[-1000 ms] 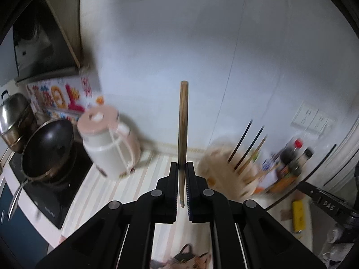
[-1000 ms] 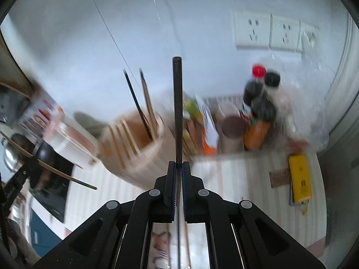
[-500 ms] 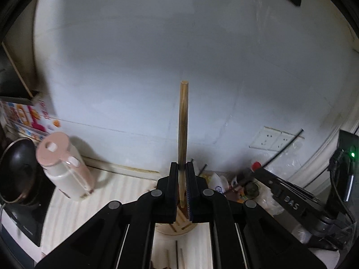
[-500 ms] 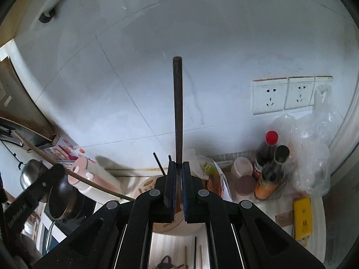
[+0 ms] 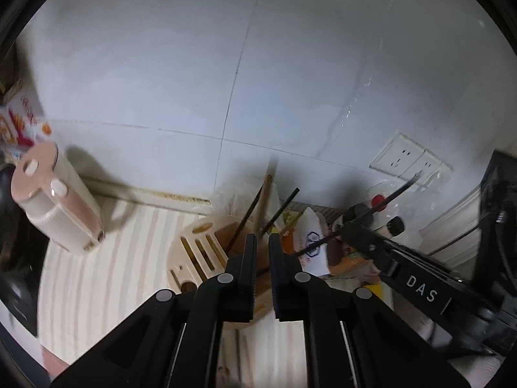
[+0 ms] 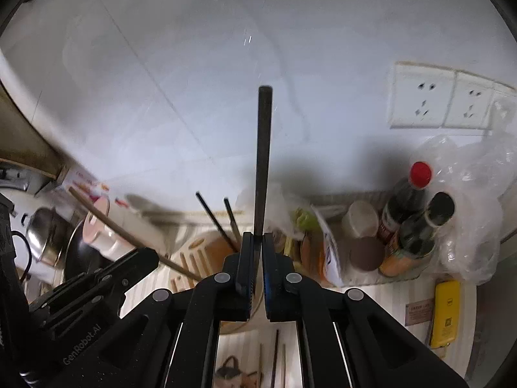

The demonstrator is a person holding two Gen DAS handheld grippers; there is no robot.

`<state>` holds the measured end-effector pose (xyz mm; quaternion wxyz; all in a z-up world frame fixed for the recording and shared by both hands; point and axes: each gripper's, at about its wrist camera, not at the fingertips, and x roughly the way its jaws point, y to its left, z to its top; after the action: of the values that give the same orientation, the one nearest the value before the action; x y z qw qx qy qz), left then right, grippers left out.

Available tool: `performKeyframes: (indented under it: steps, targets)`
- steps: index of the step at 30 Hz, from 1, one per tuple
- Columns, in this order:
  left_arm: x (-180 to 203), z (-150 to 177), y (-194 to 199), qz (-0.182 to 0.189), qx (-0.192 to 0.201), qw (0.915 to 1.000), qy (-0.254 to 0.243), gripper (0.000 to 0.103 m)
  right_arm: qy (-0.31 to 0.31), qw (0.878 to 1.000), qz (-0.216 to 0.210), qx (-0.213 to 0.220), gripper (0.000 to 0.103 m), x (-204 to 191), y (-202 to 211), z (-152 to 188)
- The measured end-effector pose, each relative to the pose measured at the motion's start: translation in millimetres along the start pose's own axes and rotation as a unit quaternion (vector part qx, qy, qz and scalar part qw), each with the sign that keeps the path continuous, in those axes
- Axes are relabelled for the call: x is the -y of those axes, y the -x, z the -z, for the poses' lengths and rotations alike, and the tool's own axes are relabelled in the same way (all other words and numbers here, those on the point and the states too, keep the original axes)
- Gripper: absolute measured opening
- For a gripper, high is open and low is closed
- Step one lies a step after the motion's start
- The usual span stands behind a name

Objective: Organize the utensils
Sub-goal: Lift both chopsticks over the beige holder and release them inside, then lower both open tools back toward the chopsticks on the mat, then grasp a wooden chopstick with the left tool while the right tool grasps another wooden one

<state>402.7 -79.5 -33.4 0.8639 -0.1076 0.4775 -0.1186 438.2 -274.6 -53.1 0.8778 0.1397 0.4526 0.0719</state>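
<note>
Home kitchen: tiled wall (image 5: 161, 64), sauce bottles (image 6: 407, 200), wok (image 6: 77, 258), utensil holder (image 5: 206, 252).

Both grippers are tipped steeply downward, side by side. The left gripper (image 5: 263, 242) has its jaws opening, with a clear gap and nothing between the pads. The right gripper (image 6: 257, 242) is opening too, jaws only slightly apart; hard to tell whether its pads press on anything.
</note>
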Motion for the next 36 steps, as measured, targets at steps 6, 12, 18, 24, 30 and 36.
performKeyframes:
  steps: [6,12,18,24,30,36]
  targets:
    - [-4,-1,40,-0.042,0.059,0.9973,-0.001,0.079,-0.029,0.999,-0.029,0.025,0.048,12,28,1]
    - [-23,31,48,-0.102,0.093,0.9903,-0.012,0.103,-0.058,0.997,0.004,0.052,0.062,36,57,31]
    - [-39,84,10,-0.147,0.039,0.988,-0.03,0.103,-0.079,0.994,0.069,0.04,0.079,78,41,91]
    - [-51,148,-59,-0.173,-0.061,0.9825,-0.029,0.103,-0.103,0.988,0.112,-0.04,0.079,117,-12,150]
    - [-50,199,-117,-0.168,-0.14,0.9753,-0.031,0.103,-0.122,0.977,0.133,-0.114,0.064,149,-54,197]
    - [-42,240,-165,-0.143,-0.215,0.9648,-0.047,0.074,-0.133,0.968,0.142,-0.156,0.039,169,-79,233]
